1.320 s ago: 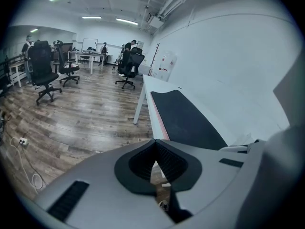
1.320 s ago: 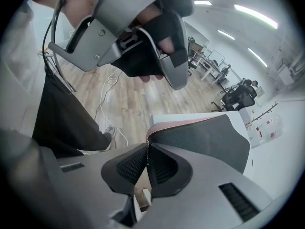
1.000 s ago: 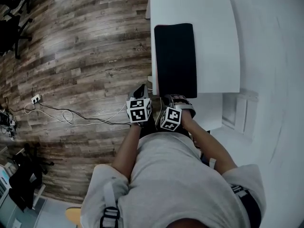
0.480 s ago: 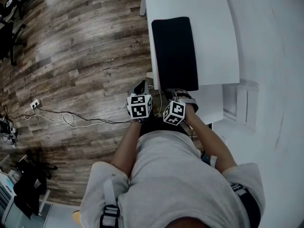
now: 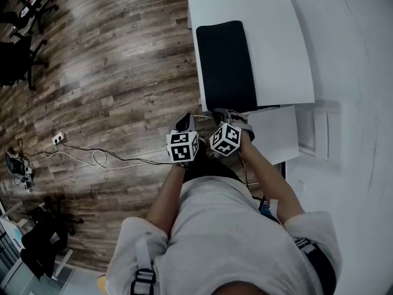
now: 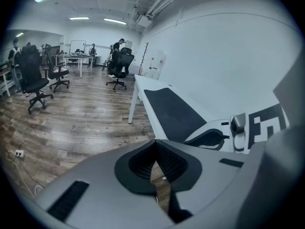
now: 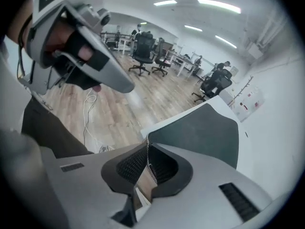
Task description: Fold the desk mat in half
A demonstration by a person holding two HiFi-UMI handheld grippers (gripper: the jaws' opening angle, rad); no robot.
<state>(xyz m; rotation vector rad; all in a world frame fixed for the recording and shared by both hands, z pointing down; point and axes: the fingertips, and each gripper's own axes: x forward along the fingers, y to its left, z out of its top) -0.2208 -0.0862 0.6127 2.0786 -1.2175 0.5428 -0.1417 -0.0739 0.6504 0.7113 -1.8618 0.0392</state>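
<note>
On white desk (image 5: 279, 35), flat rectangular mat (image 5: 226, 66).

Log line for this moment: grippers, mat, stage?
left gripper: shut, empty | right gripper: shut, empty | mat: flat on desk, unfolded | stage: fold not begun

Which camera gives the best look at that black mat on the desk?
The head view: the whole mat lies flat on the white desk. Both gripper views see it at a low slant, partly cut off.
</note>
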